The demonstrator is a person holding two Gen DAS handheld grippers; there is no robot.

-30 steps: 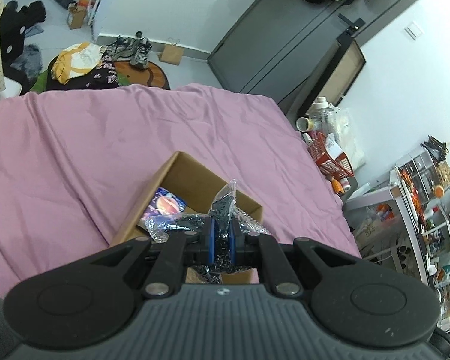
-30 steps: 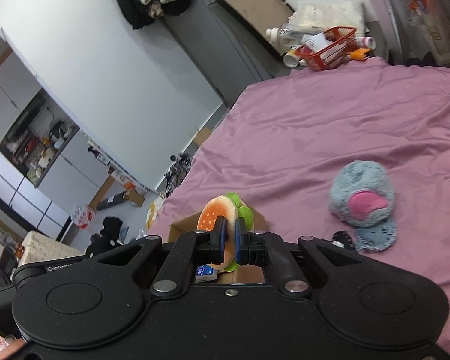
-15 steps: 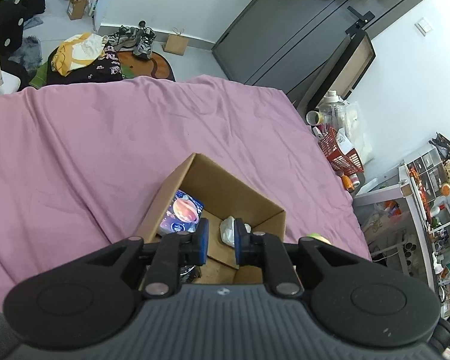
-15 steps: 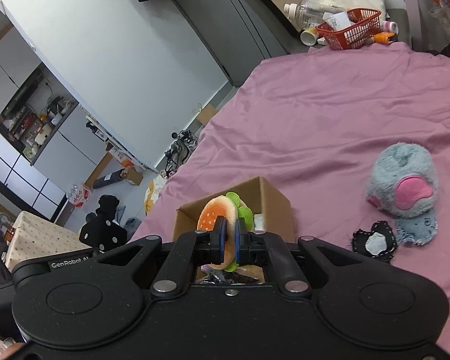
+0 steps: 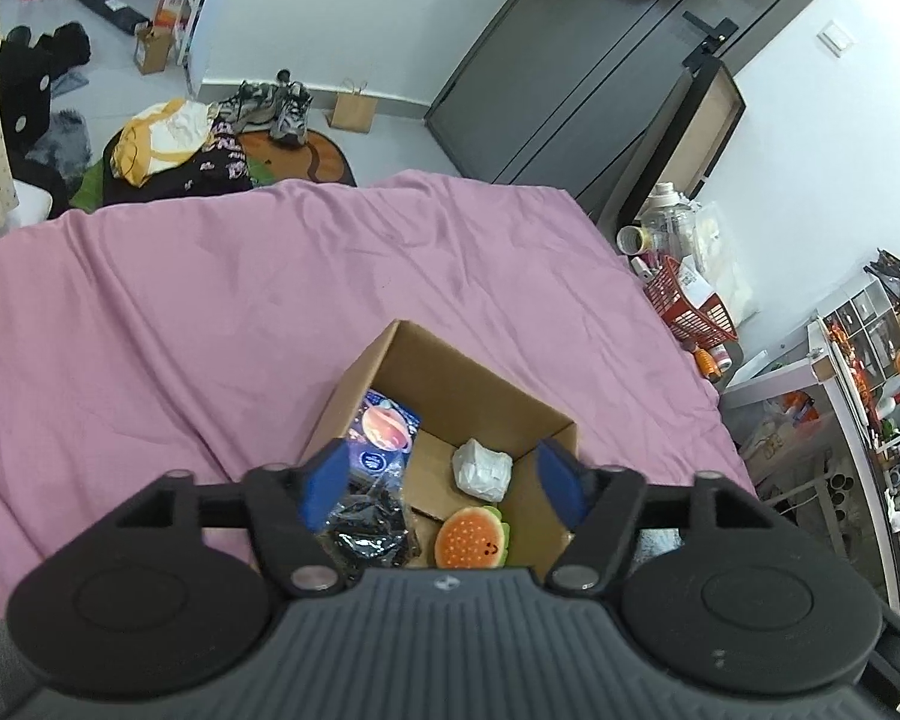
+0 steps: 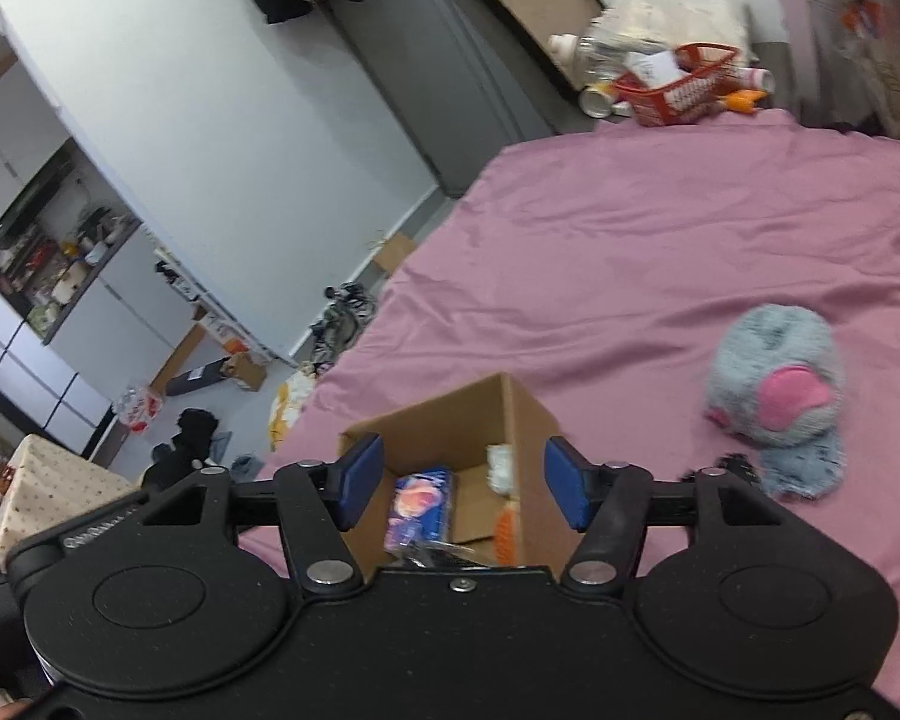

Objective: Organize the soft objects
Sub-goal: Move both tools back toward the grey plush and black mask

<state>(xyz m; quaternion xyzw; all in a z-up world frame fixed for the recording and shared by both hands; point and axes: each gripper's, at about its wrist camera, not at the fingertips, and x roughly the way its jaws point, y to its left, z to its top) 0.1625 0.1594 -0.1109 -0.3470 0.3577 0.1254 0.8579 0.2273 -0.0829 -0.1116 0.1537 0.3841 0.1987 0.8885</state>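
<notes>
An open cardboard box (image 5: pixel 480 384) (image 6: pixel 528 414) sits on the pink bed sheet. Inside lie a plush hamburger (image 5: pixel 471 543) (image 6: pixel 506 534), a black item in clear plastic wrap (image 5: pixel 366 531), a blue packet with a planet print (image 5: pixel 384 432) (image 6: pixel 420 504) and a white wad (image 5: pixel 482 468) (image 6: pixel 499 468). My left gripper (image 5: pixel 441 483) hangs open just above the box, and my right gripper (image 6: pixel 462 480) is open above it too. A fluffy grey-blue plush with a pink patch (image 6: pixel 777 378) lies on the sheet to the right of the box.
A small black patch (image 6: pixel 735 465) peeks out beside the grey plush. A red basket (image 5: pixel 693 306) (image 6: pixel 678 90) with bottles stands past the bed's far corner. Clothes and shoes (image 5: pixel 174 138) litter the floor beyond the bed edge. Dark doors (image 5: pixel 570 60) stand behind.
My left gripper let go of the plastic-wrapped black item into the box and opened wide. My right gripper released the plush hamburger, which now lies in the box, and stands open.
</notes>
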